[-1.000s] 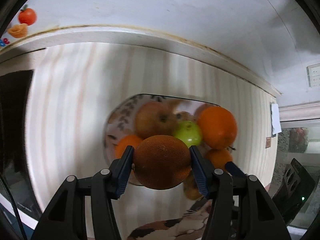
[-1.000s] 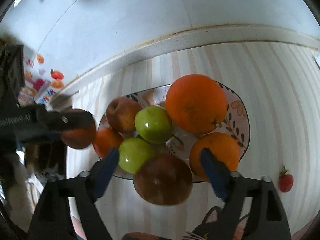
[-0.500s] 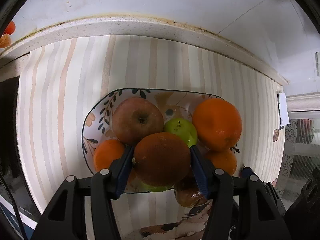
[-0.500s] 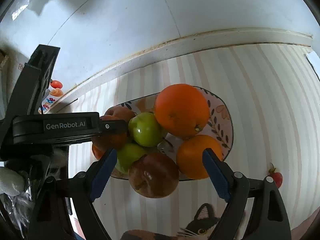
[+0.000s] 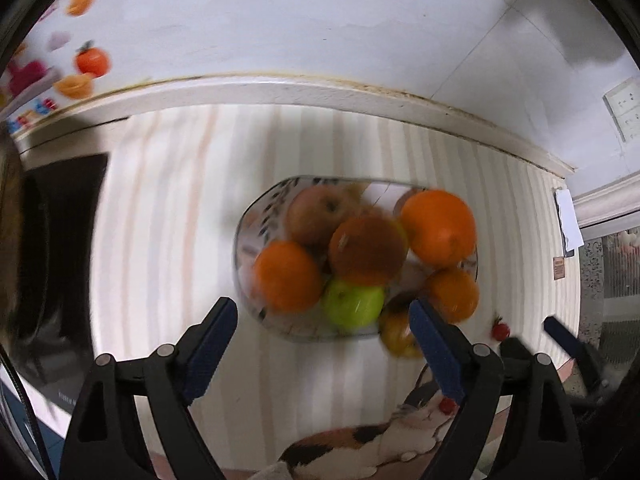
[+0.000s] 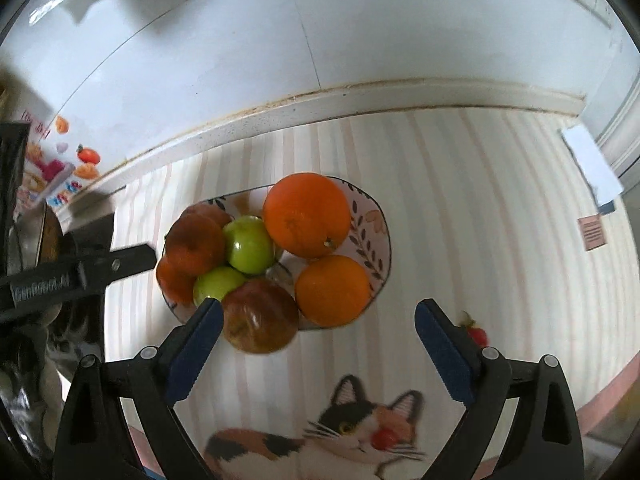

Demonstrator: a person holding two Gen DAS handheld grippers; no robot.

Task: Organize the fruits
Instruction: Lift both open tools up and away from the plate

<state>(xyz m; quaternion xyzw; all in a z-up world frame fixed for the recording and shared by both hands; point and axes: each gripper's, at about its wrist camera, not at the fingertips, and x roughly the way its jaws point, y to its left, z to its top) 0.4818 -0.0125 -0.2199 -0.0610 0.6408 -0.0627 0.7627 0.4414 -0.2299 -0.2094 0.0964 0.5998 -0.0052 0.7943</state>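
On a striped tablecloth (image 6: 460, 208) with a printed cat (image 6: 360, 432), against a white tiled wall (image 6: 280, 40), the fruit (image 6: 306, 216) sits heaped in a plate (image 6: 376, 236), while both the left gripper (image 5: 324, 344) and right gripper (image 6: 316, 340) gape wide, holding nothing.

A leaf-patterned plate (image 6: 374, 236) on the striped worktop (image 6: 460, 200) carries a heap of fruit: a large orange (image 6: 307, 215), a smaller orange (image 6: 333, 290), two green apples (image 6: 249, 245), a dark brownish orange (image 5: 367, 250) on top, and a reddish apple (image 6: 260, 317) overhanging the near rim.
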